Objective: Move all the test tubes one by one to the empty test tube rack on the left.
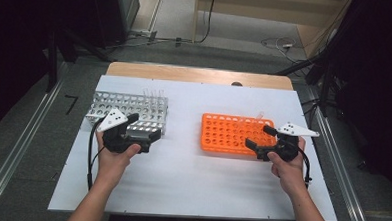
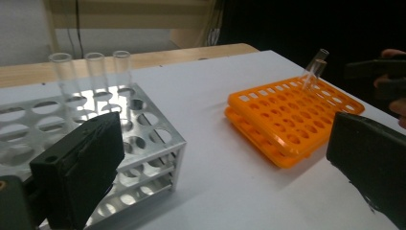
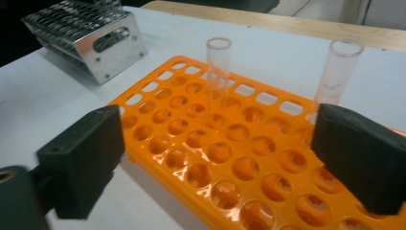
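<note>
A silver metal rack (image 1: 129, 107) stands at the left of the white board, with three clear tubes (image 1: 154, 96) upright along its far right side. At the right lies an orange rack (image 1: 228, 134) with two clear tubes (image 3: 218, 67) (image 3: 340, 72) standing in its far rows. My left gripper (image 1: 145, 127) is open at the metal rack's near right corner, with nothing between its jaws. My right gripper (image 1: 257, 135) is open over the orange rack's near right edge and holds nothing. In the left gripper view the metal rack (image 2: 143, 143) and its tubes (image 2: 95, 72) are close.
A white board (image 1: 191, 175) covers a wooden table (image 1: 195, 74). Dark equipment and cables lie on the floor beyond and at both sides. A metal rail (image 1: 342, 162) runs along the floor at the right.
</note>
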